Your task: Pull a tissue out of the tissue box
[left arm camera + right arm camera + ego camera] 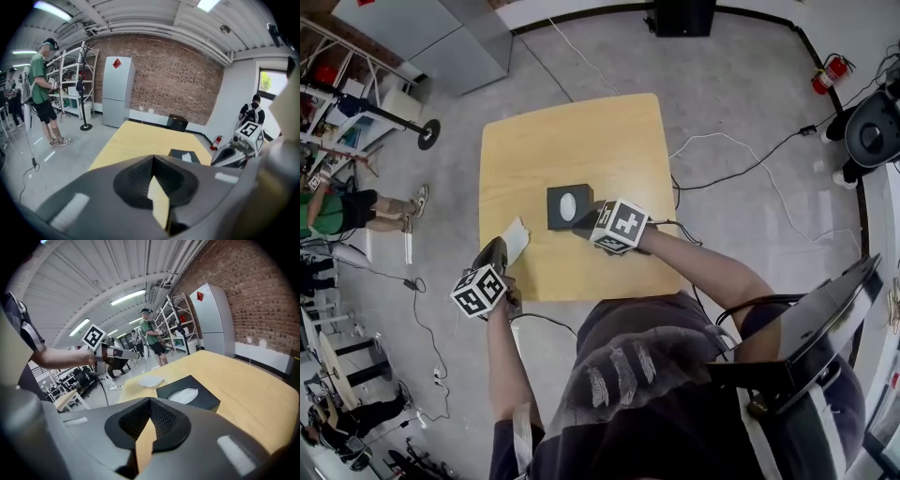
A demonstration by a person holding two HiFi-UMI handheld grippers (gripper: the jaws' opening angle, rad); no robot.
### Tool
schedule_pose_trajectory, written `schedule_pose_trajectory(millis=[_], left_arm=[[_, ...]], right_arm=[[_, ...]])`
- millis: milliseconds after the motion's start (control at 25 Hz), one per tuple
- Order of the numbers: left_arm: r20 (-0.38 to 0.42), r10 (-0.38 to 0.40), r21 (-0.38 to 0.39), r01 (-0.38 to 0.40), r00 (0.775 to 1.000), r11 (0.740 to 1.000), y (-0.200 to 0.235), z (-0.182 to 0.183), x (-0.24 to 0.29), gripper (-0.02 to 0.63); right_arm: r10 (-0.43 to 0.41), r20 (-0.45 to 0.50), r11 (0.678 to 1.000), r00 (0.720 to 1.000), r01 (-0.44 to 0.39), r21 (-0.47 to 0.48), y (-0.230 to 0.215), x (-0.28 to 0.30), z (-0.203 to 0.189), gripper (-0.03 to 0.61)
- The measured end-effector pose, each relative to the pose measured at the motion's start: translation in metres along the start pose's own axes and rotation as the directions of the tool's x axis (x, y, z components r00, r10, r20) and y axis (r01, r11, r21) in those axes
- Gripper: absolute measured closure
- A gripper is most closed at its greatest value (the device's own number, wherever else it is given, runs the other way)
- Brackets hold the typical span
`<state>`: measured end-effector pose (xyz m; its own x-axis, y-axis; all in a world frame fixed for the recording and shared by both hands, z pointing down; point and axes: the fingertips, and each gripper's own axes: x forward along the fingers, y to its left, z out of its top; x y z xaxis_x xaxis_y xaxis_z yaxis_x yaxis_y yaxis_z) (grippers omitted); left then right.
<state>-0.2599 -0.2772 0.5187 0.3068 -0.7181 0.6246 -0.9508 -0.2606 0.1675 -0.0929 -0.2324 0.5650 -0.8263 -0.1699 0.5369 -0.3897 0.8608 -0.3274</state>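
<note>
Tissue box (567, 207) sitting mid-table, white sheet showing in its oval slot.
Box is lying just ahead of the right gripper (150, 403) fingertips, whose jaws are pressing together on nothing. One loose tissue (516, 240) is lying flat at the table (581, 131) edge, just beside the left gripper (153, 159) fingertips; those jaws are also meeting, holding nothing.
</note>
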Motion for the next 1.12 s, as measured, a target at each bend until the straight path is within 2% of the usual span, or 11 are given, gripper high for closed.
schedule_pose_trajectory(millis=[200, 320, 480, 720, 920, 1000, 1120], left_arm=[[0.074, 0.078, 0.021, -0.079, 0.994, 0.997, -0.013, 0.007, -0.013, 0.628], [0.119, 0.092, -0.02, -0.09, 0.989, 0.996, -0.022, 0.008, -0.018, 0.629], [0.137, 0.122, -0.053, -0.115, 0.983, 0.992, -0.026, 0.008, -0.028, 0.63], [0.171, 0.187, 0.002, -0.19, 0.967, 0.982, -0.033, 0.008, -0.053, 0.63], [0.241, 0.253, 0.042, -0.27, 0.937, 0.962, -0.043, 0.015, -0.082, 0.63], [0.25, 0.25, 0.058, -0.272, 0.935, 0.961, -0.051, 0.017, -0.082, 0.629], [0.247, 0.243, 0.069, -0.268, 0.938, 0.961, -0.067, 0.004, -0.07, 0.629]], right_arm=[[0.05, 0.016, 0.998, 0.999, -0.049, -0.049, 0.013, -0.013, -0.005, 0.581], [0.091, 0.041, 0.994, 0.995, -0.089, -0.064, 0.015, -0.022, -0.006, 0.581], [0.095, 0.056, 0.991, 0.994, -0.09, -0.096, 0.016, -0.03, 0.0, 0.581], [0.126, 0.142, 0.987, 0.982, -0.109, -0.122, 0.024, -0.036, 0.016, 0.581], [0.193, 0.225, 0.973, 0.955, -0.156, -0.171, 0.038, -0.038, 0.041, 0.581], [0.197, 0.238, 0.972, 0.951, -0.158, -0.171, 0.038, -0.039, 0.043, 0.581], [0.199, 0.241, 0.972, 0.95, -0.16, -0.171, 0.034, -0.045, 0.027, 0.581]])
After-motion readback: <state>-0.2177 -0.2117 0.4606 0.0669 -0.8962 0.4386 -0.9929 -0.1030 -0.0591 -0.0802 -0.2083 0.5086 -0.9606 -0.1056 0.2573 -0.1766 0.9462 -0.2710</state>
